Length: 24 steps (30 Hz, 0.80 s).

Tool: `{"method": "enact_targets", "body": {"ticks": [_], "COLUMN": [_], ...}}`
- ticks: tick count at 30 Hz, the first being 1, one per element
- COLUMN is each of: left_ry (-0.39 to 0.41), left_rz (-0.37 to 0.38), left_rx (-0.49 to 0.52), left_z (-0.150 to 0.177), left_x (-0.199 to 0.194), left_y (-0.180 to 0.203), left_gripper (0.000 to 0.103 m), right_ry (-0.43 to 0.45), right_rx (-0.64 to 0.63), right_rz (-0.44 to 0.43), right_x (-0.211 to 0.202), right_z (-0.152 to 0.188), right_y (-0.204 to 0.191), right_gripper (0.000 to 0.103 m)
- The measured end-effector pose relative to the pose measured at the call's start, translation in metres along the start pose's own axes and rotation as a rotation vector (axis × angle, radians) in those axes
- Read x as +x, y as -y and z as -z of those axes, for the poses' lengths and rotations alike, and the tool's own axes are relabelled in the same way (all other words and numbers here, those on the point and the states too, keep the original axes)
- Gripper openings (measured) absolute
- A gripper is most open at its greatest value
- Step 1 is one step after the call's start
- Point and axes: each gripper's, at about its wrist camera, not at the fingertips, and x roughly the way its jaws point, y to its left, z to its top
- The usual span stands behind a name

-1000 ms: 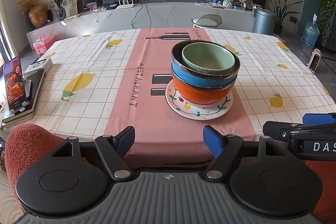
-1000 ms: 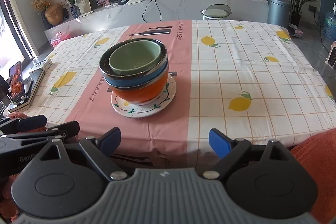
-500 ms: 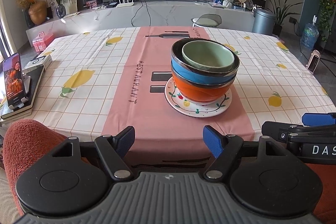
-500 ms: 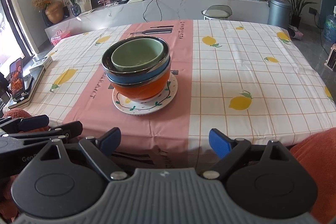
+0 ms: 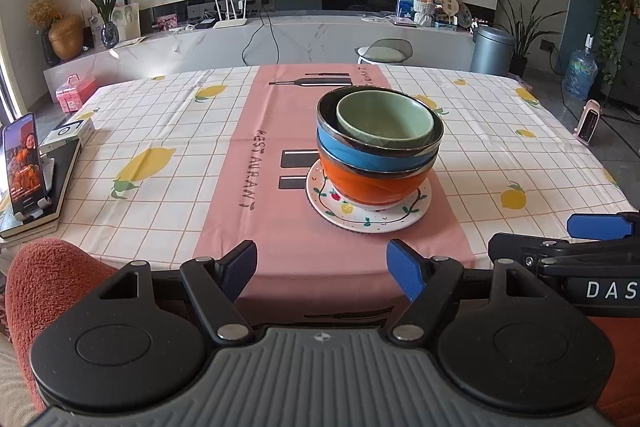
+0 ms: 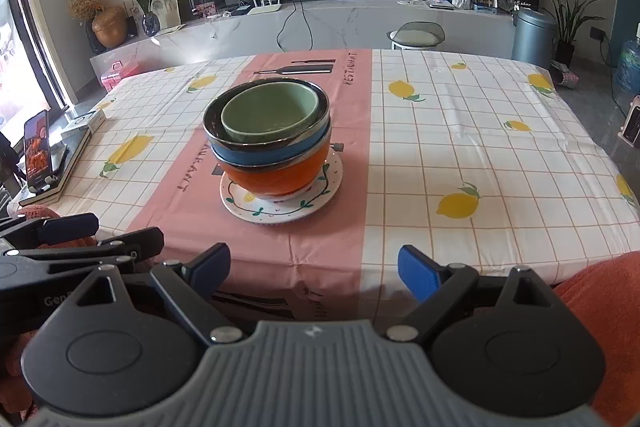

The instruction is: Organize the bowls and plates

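A stack stands on the pink strip of the tablecloth: a small green bowl (image 5: 384, 123) nested in a blue bowl (image 5: 360, 155), that in an orange bowl (image 5: 372, 187), all on a white fruit-painted plate (image 5: 360, 217). The right wrist view shows the same green bowl (image 6: 270, 117), blue bowl (image 6: 260, 159), orange bowl (image 6: 276, 179) and plate (image 6: 280, 207). My left gripper (image 5: 322, 273) hangs open at the table's near edge, short of the stack. My right gripper (image 6: 314, 267) is open too, nothing between its fingers, with the stack ahead and to its left.
A phone on a stand (image 5: 22, 163) rests on books at the table's left edge beside a small box (image 5: 68, 131). A lemon-print tablecloth (image 6: 480, 155) covers the table. Behind it are a stool (image 5: 384, 53), a TV console and a bin (image 5: 492, 51).
Both views have tilted up slightly, so the bowl stack sits a little lower in each picture. Both grippers stay open and the stack has not moved.
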Motion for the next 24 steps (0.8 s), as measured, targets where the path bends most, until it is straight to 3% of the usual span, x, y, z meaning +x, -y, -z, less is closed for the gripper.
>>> {"method": "enact_targets", "body": {"ticks": [10, 24], "left_ry": [0.034, 0.052], "left_rz": [0.041, 0.036], "left_rx": [0.001, 0.004], "left_z": [-0.0002, -0.0003], "left_x": [-0.0055, -0.0097], "left_y": [-0.0012, -0.0019], "left_gripper": [0.086, 0.086], "right_ry": [0.022, 0.031], "right_rx": [0.004, -0.001], "right_rz": [-0.002, 0.012], "right_x": [-0.0057, -0.0098], "right_z": [0.0007, 0.0018], "right_y": [-0.0021, -0.003], "right_gripper": [0.089, 0.089]}}
